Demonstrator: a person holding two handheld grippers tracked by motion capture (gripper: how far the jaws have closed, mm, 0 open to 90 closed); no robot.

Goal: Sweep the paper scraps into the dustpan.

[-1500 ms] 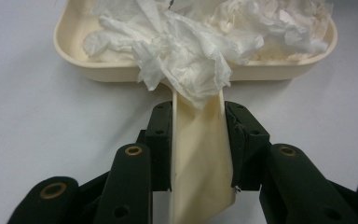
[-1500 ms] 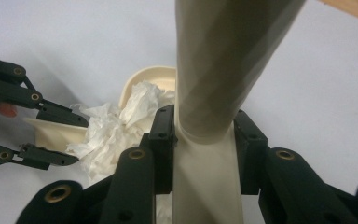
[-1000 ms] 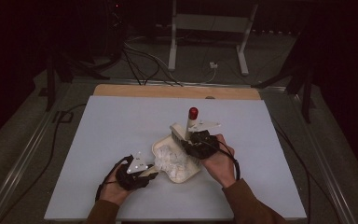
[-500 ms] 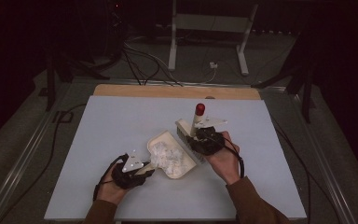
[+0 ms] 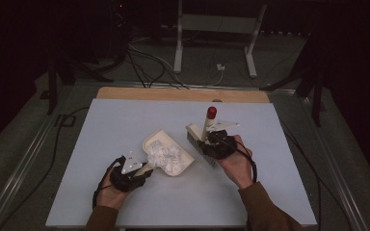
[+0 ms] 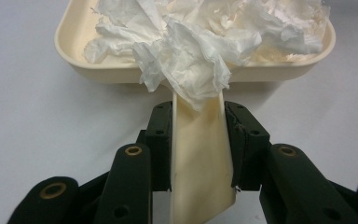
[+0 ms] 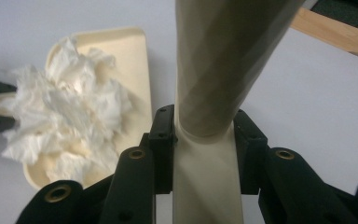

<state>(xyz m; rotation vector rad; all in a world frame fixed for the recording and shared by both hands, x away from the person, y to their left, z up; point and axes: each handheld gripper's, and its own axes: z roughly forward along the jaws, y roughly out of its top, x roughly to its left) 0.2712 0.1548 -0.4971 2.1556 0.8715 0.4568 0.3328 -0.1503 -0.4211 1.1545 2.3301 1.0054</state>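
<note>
A cream dustpan lies on the table's middle, heaped with crumpled white paper. My left gripper is shut on its flat handle, and the paper spills over the pan's near rim. To the pan's right, my right gripper is shut on a cream brush that stands upright with a red tip and its bristle head on the table. In the right gripper view the brush handle rises between the jaws, with the dustpan and paper to the left.
The grey-white table top has a wooden strip along its far edge. Cables and a metal stand lie on the dark floor beyond. A metal rail runs along the table's left side.
My right gripper has carried the brush to the right and a little farther back, away from the dustpan. The left gripper and pan have shifted slightly, with the paper now inside the pan.
</note>
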